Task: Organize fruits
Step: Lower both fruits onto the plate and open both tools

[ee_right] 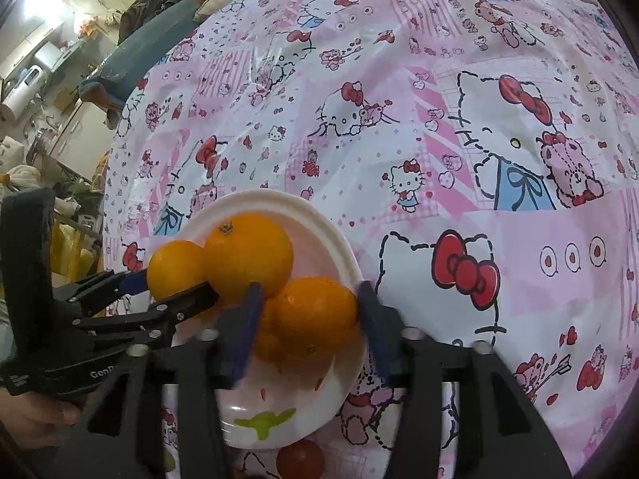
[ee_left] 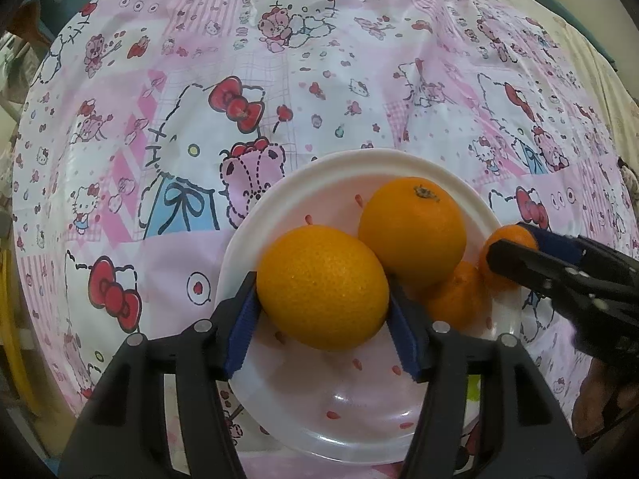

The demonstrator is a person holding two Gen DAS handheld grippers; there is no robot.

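A white plate [ee_left: 279,199] holds several oranges. My left gripper [ee_left: 323,311] is shut on a large orange [ee_left: 321,287] just above the plate. A second large orange [ee_left: 413,227] lies behind it, with a smaller one [ee_left: 459,295] to its right. My right gripper [ee_right: 307,319] is shut on a small orange [ee_right: 315,311] at the plate's [ee_right: 339,239] right edge; it also shows in the left wrist view [ee_left: 509,257]. In the right wrist view the left gripper [ee_right: 175,283] holds its orange [ee_right: 173,267] beside the stemmed orange [ee_right: 247,255].
A pink Hello Kitty tablecloth [ee_left: 199,119] covers the table. A small red fruit [ee_right: 299,459] lies on the cloth below the plate in the right wrist view. Room clutter lies beyond the table's left edge [ee_right: 48,99].
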